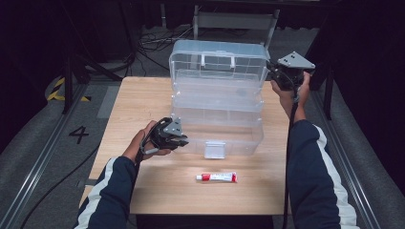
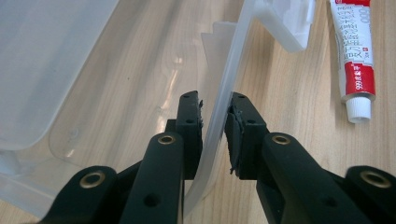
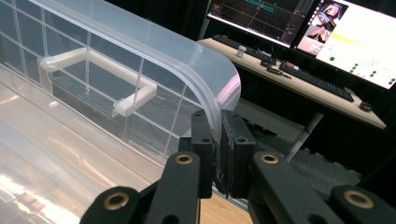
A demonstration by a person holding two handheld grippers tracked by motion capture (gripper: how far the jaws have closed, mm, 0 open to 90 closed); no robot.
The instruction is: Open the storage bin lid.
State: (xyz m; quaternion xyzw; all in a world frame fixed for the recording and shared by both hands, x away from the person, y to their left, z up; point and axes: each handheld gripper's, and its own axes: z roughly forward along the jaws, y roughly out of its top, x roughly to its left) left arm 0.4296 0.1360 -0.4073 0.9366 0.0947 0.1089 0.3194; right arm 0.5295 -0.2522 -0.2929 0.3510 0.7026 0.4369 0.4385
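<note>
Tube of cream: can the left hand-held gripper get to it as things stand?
Probably not yet: the left hand-held gripper is shut on the box wall. The tube lies unobstructed on the table nearby.

tube (image 2: 356,56) top cut off, text illegible

A light wooden table (image 1: 143,102) stands on grey carpeted floor (image 1: 28,138) in a dark room. Metal rails (image 1: 43,155) run beside the table's left and right edges; a painted black numeral four (image 1: 79,134) and yellow-black hazard tape (image 1: 58,88) lie off the left edge. Black cables (image 1: 153,43) tangle beyond the far edge. A wooden desk (image 3: 299,84) carries lit monitors (image 3: 359,42) and black keyboards (image 3: 317,79).
</note>
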